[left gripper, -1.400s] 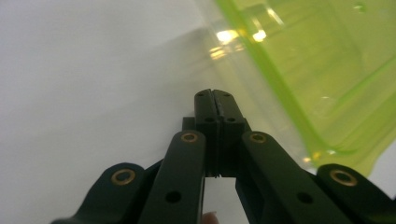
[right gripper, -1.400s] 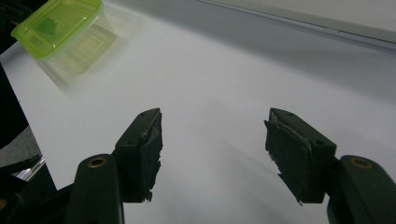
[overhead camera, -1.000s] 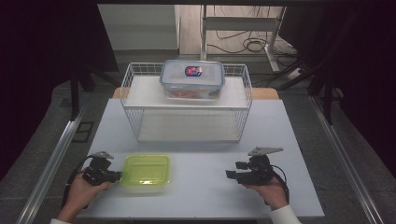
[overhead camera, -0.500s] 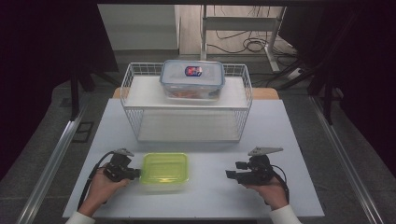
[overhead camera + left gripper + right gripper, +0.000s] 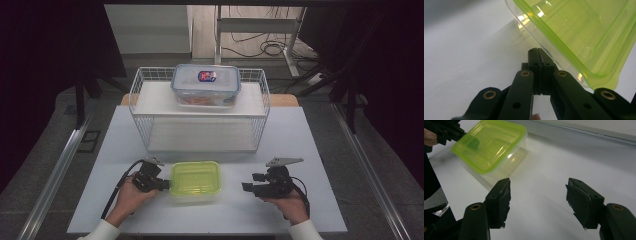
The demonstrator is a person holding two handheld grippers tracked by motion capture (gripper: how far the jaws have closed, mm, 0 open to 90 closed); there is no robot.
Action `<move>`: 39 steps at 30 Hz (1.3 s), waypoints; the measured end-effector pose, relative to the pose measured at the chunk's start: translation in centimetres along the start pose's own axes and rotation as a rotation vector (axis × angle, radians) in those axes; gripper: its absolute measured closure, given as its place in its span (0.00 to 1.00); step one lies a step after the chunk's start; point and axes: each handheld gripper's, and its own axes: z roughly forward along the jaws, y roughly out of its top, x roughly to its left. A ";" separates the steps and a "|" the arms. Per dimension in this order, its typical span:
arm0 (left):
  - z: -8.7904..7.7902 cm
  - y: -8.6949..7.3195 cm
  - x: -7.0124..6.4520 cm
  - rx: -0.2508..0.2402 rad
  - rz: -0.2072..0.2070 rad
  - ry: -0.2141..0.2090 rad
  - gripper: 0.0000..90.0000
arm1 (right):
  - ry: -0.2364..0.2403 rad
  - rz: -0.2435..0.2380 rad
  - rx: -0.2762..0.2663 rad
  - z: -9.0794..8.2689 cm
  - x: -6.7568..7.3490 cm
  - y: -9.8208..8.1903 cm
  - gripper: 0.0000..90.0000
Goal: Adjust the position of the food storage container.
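The left gripper (image 5: 161, 183) has its jaws pressed together with nothing between them, tips against the left side of the green-lidded box (image 5: 195, 178) on the white table (image 5: 310, 150). To the right, apart from the box, the right gripper (image 5: 247, 186) rests with its jaws wide apart and empty.

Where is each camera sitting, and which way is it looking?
High view: above the person's side, looking forward and down at the white table; both hands and forearms, left gripper and right gripper show.
Left gripper view: on the left gripper, looking along its shut jaws beside the green-lidded box.
Right gripper view: on the right gripper, looking between its open jaws across the table toward the box.
All three views share the green-lidded box.
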 end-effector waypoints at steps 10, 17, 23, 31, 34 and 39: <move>1.4 1.5 -0.8 -0.010 0.002 -0.015 1.00 | 0.003 -0.001 0.004 0.1 0.0 0.0 0.40; 1.6 1.8 -0.7 -0.031 -0.012 -0.027 0.99 | 0.004 -0.002 0.003 0.1 0.0 0.0 0.40; -0.3 1.2 -0.2 -0.094 -0.060 -0.014 0.88 | 0.003 0.003 -0.001 0.0 -0.1 0.0 0.39; -3.2 0.4 -0.9 -0.218 -0.127 -0.010 0.39 | 0.003 0.018 -0.018 0.0 -0.2 0.0 0.34; -3.6 0.3 -0.8 -0.235 -0.131 -0.021 0.32 | 0.005 0.025 -0.029 -0.1 -0.2 0.1 0.33; -4.1 0.0 -1.0 -0.249 -0.101 -0.026 0.23 | 0.015 0.043 -0.049 -0.1 -0.4 0.1 0.30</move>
